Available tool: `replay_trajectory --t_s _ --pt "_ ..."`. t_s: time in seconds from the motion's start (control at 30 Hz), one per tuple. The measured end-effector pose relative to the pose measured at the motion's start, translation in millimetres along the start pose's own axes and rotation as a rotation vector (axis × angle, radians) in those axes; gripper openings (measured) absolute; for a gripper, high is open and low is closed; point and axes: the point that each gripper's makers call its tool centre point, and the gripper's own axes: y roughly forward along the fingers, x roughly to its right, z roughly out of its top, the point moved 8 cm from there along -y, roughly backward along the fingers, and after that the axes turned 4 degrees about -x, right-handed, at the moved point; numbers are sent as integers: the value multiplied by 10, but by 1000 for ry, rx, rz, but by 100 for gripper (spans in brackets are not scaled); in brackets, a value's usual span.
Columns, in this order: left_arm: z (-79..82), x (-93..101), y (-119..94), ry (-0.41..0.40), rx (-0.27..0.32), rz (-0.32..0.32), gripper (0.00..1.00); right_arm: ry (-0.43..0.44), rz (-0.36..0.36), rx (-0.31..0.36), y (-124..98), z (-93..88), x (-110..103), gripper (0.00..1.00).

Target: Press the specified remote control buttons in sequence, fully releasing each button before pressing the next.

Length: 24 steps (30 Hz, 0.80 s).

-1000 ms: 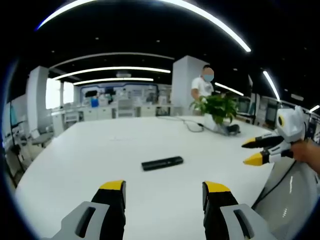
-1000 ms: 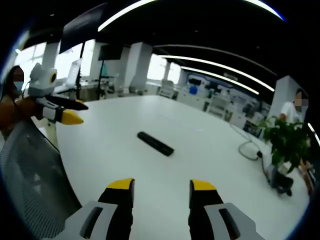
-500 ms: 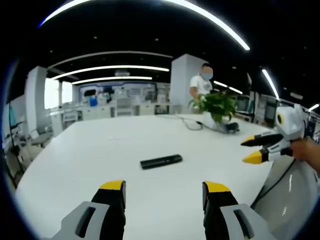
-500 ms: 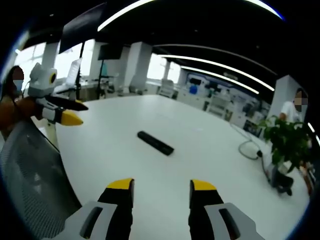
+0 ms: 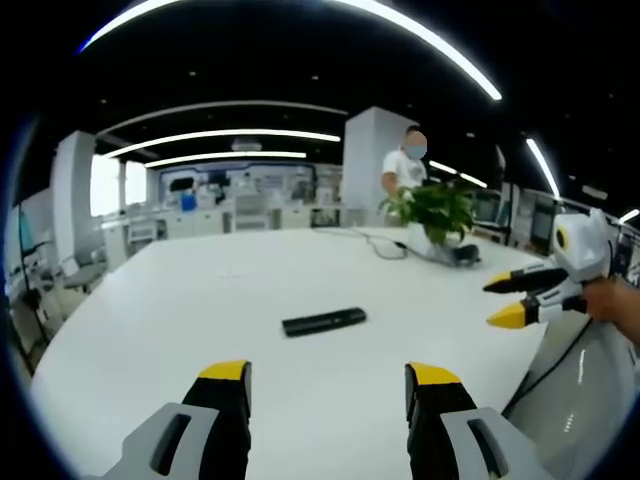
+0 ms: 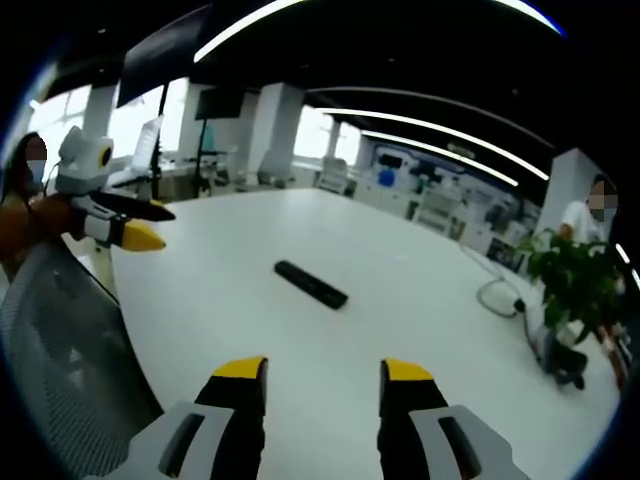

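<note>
White table (image 5: pixel 150 300) carries the remote (image 5: pixel 324 322) at mid-frame — untouched. I hold left gripper (image 5: pixel 330 378) and right gripper (image 6: pixel 324 376) wide, empty; I'd narrow one and descend squarely.

a large white table (image 5: pixel 180 300) with a rounded edge spreads across the room, its top smooth and faintly glossy. a slim black remote control (image 5: pixel 324 322) lies flat near the middle of it, well apart from everything else. toward the far end a potted green plant (image 5: pixel 437 215) stands on the tabletop, and a dark cable (image 5: pixel 380 247) loops across the surface just beside it. in the right gripper view the same table (image 6: pixel 400 300) carries the remote (image 6: pixel 311 285) lying at a slant.
</note>
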Motion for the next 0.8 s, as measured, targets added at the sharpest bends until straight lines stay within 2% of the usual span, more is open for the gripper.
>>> replay_trajectory --t_s 0.8 --pt "-49 -29 3 -34 -31 12 64 29 7 -7 0 -29 10 44"
